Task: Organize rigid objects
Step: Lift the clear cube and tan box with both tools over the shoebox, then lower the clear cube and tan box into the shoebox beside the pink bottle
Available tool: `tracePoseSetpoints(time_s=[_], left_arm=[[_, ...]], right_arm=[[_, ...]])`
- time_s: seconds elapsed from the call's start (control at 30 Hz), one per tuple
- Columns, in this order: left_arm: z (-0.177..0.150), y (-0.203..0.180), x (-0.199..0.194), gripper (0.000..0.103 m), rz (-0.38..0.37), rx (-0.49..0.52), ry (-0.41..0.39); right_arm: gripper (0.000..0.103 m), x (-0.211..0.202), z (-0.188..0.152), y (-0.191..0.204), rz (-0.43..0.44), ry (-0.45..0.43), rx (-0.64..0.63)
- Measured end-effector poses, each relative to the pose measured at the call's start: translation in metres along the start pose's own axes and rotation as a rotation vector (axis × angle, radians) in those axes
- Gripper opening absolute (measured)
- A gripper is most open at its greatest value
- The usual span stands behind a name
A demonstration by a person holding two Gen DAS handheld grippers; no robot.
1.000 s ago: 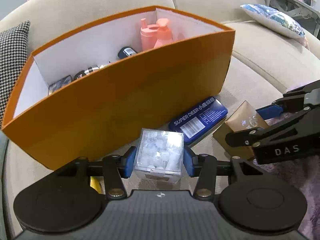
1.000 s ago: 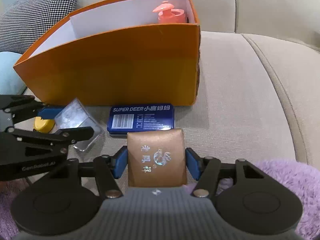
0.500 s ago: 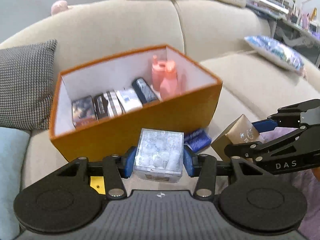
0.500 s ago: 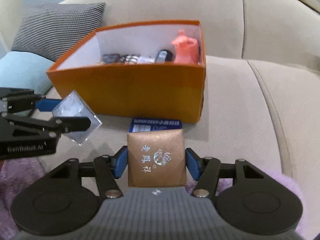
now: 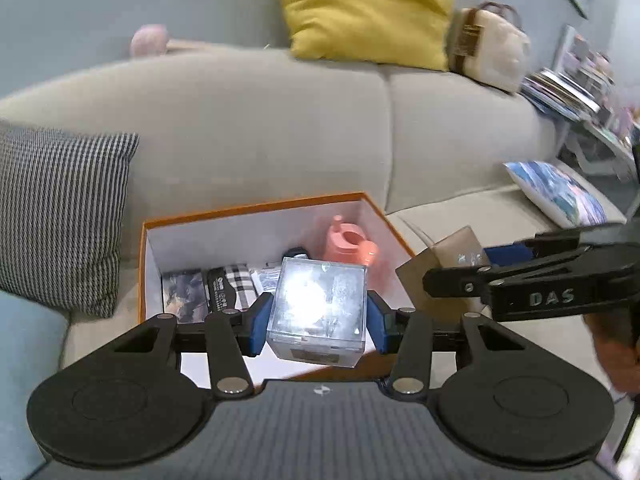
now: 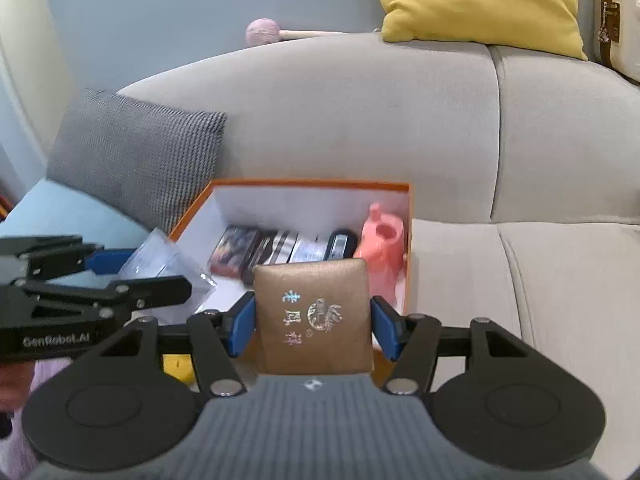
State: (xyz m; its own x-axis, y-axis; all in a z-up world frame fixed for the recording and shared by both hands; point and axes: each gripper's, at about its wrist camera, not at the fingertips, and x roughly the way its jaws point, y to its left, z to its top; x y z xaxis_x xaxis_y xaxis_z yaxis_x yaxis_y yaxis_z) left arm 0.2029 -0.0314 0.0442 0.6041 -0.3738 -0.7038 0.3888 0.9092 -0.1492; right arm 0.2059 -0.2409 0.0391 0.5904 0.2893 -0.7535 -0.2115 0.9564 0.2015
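Note:
My left gripper (image 5: 318, 320) is shut on a clear plastic cube box (image 5: 318, 312) and holds it above the open orange box (image 5: 256, 208) on the sofa. My right gripper (image 6: 312, 320) is shut on a brown box with foil lettering (image 6: 314, 316), also raised over the orange box (image 6: 312, 183). The orange box holds a pink bottle (image 5: 350, 246), a row of small flat packs (image 5: 224, 288) and a dark case (image 6: 340, 244). The brown box also shows in the left wrist view (image 5: 444, 264), and the clear box in the right wrist view (image 6: 160, 260).
A houndstooth cushion (image 5: 60, 216) leans left of the orange box. A yellow cushion (image 5: 368, 12) and a cream bag (image 5: 488, 48) sit on the sofa back. A blue patterned cushion (image 5: 556, 196) lies right. A yellow item (image 6: 178, 366) lies below the right gripper.
Both grippers have risen with their boxes and now look down into the orange box. The blue tin on the seat has dropped out of sight.

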Motion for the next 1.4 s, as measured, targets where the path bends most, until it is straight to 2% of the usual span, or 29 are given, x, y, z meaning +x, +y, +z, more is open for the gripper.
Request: tracePoseSetpoints(time_s=[0.17,0.37,0.67,0.73,0.87,1.1,1.27,1.37,1.4], left_arm=[[0.009,0.019,0.034,0.055,0.021,-0.019,0.055],[0.008,0.035,0.067,0.055,0.016,-0.04,0.108],[0.007,0.05,0.095,0.055,-0.014,-0.073,0.149],[0.005,0.053,0.097,0.055,-0.017,-0.081,0.151],[0.004,0.056,0.099,0.055,-0.024,-0.089,0.155],[0.002,0.058,0.097,0.055,-0.03,-0.108,0.158],[0.001,0.058,0.096,0.055,-0.026,-0.106,0.161],[0.001,0.055,0.096,0.055,-0.036,-0.097,0.168],[0.001,0.054,0.097,0.055,-0.038,-0.094,0.172]], right_arm=[[0.062,0.058,0.019,-0.002,-0.05,0.123,0.02],[0.062,0.11,0.017,0.009,-0.122,0.229,-0.059],[0.062,0.161,0.007,0.022,-0.298,0.366,-0.147],[0.062,0.17,0.004,0.02,-0.306,0.398,-0.138],[0.062,0.179,0.006,0.022,-0.341,0.398,-0.145],[0.064,0.187,0.01,0.025,-0.353,0.428,-0.179],[0.066,0.182,0.018,0.021,-0.314,0.414,-0.208],[0.061,0.17,0.023,0.017,-0.241,0.388,-0.234],[0.056,0.165,0.025,0.015,-0.214,0.384,-0.243]])
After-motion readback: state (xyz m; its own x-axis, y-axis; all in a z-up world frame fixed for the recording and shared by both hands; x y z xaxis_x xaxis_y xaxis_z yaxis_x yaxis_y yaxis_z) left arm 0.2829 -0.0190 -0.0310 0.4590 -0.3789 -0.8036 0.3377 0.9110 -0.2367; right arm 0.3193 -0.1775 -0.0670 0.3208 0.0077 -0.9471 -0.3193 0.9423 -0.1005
